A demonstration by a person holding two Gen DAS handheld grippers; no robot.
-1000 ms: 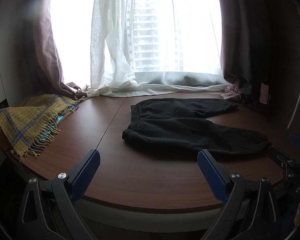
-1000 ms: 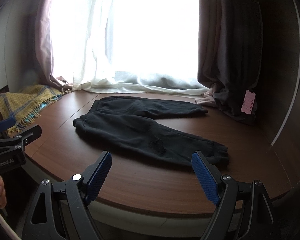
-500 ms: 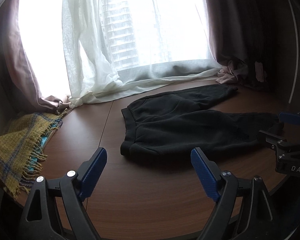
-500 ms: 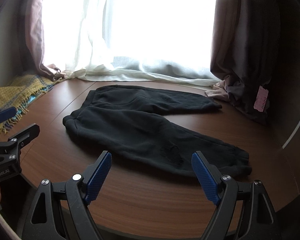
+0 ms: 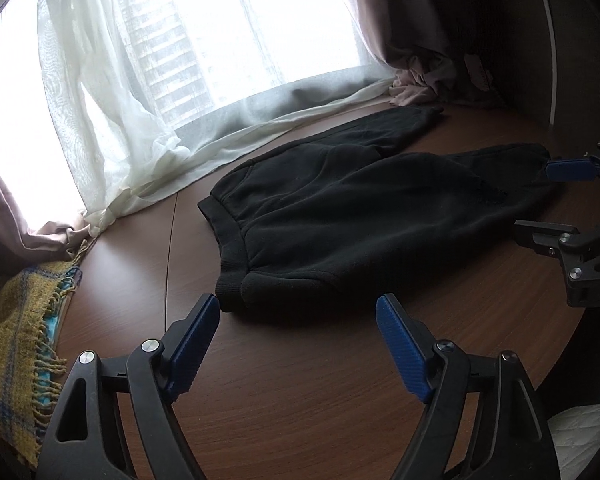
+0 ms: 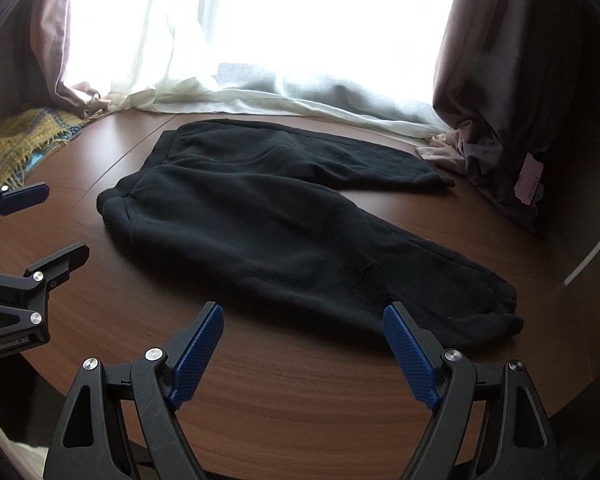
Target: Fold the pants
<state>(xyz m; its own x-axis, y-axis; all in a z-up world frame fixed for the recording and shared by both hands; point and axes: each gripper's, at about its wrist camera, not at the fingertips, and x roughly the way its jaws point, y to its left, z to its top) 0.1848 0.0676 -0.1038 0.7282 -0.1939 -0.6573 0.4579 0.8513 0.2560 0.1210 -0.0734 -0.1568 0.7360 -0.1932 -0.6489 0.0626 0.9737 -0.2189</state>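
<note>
- Across the middle of the brown wooden table [image 6: 300,400], one pair of black sweatpants [image 6: 260,220] is lying flat, waistband toward the left edge, its two legs splaying toward the right edge.
- Left gripper [image 5: 298,320] is hovering by the waistband corner, jaws narrowing, nothing between them; right gripper [image 6: 303,330], spread wide and empty, is facing the near leg.
- Risk, as I judge it: pinching only the top layer, dragging the fabric into a bunch.
- Also lying there: one yellow plaid blanket [image 5: 16,344].

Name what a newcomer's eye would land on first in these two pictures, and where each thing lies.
First, the black pants spread flat across the middle of the brown table, legs splayed apart. Behind them glares the bright window with white sheer curtains. At the far left edge lies a yellow plaid blanket.
</note>
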